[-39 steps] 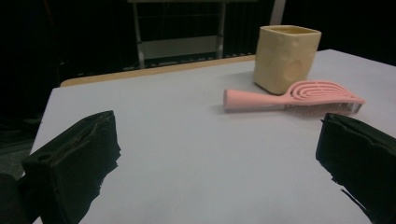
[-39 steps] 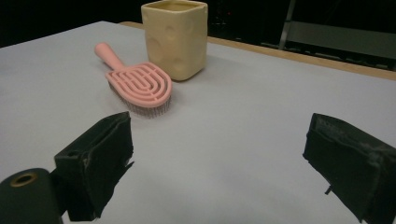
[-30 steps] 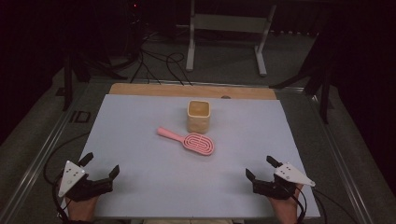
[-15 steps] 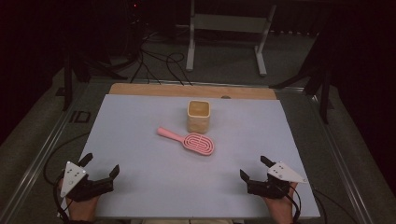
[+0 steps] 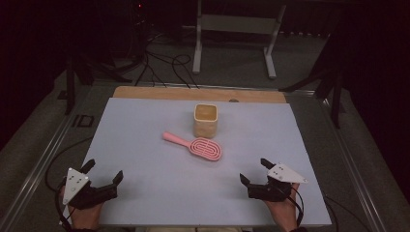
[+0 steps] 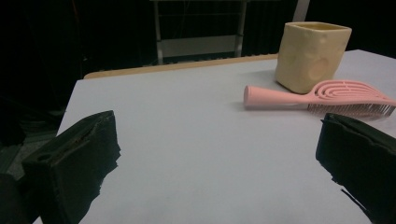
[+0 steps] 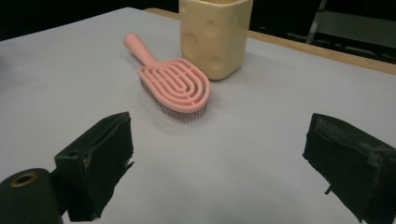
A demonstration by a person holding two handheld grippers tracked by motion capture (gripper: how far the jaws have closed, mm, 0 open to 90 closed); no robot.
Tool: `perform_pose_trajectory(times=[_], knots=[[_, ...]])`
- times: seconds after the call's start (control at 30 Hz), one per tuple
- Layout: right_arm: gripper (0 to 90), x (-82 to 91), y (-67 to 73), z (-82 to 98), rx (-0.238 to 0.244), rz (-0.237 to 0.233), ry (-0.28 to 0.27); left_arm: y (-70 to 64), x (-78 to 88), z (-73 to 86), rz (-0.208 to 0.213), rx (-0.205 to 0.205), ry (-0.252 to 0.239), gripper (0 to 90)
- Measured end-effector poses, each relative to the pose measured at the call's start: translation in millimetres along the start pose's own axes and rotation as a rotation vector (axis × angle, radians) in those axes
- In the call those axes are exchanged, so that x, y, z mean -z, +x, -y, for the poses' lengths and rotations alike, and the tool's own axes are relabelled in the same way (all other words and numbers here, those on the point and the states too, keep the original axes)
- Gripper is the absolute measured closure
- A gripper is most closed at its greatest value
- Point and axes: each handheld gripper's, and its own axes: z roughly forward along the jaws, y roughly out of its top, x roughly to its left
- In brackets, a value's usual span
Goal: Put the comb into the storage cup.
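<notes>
Our jaws stand wide open on both sides, holding and touching nothing: the left gripper (image 5: 101, 180) low at the bench's (image 5: 145, 125) near left, the right gripper (image 5: 256, 171) at its near right. Between them, farther off, the brush (image 5: 199, 144) lies flat beside the cup (image 5: 206, 121). We'd best approach its handle squarely, staying low.

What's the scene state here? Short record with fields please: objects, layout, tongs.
surface: pale mat on the table
brush: pink, bristles down, handle pointing far-left in the high view
cup: cream, squarish, upright, just beyond the brush head; contact cannot be told
left tongs: open, holding nothing, near-left edge of the mat
right tongs: open, holding nothing, near-right part of the mat
nearest to brush: right tongs, facing the brush head
</notes>
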Motion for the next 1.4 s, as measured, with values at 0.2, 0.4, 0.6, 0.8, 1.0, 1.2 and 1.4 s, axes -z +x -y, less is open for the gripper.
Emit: perform_pose_trajectory(times=[0.2,0.4,0.6,0.8,1.0,1.2,1.4], knots=[[7.8,-5.6,0.3,-2.5,-0.007,-0.013,0.002,-0.9,-1.4,0.7,0.002,-0.003,0.008,0.1],[7.8,-9.6,1.8,-8.1,-0.012,-0.027,-0.009,-1.2,-1.5,0.8,0.000,-0.003,0.010,0.0],[7.8,-19.3,3.8,-20.7,-0.009,-0.049,-0.018,0.3,-1.6,1.6,-0.003,0.004,0.010,0.1],[7.9,-31.9,5.8,-35.9,-0.004,-0.072,-0.008,-0.7,-2.3,1.4,-0.002,0.002,0.008,0.1],[8.0,-43.6,7.1,-47.9,0.002,-0.088,0.002,-0.7,-2.3,1.4,-0.001,0.001,0.007,0.1],[8.2,-60.4,9.6,-61.0,-0.007,-0.106,0.011,-0.9,-2.9,1.6,0.002,0.002,0.006,0.1],[8.7,-75.3,11.4,-73.7,-0.036,-0.137,0.006,-1.3,-3.1,1.4,0.003,0.000,0.005,0.1]])
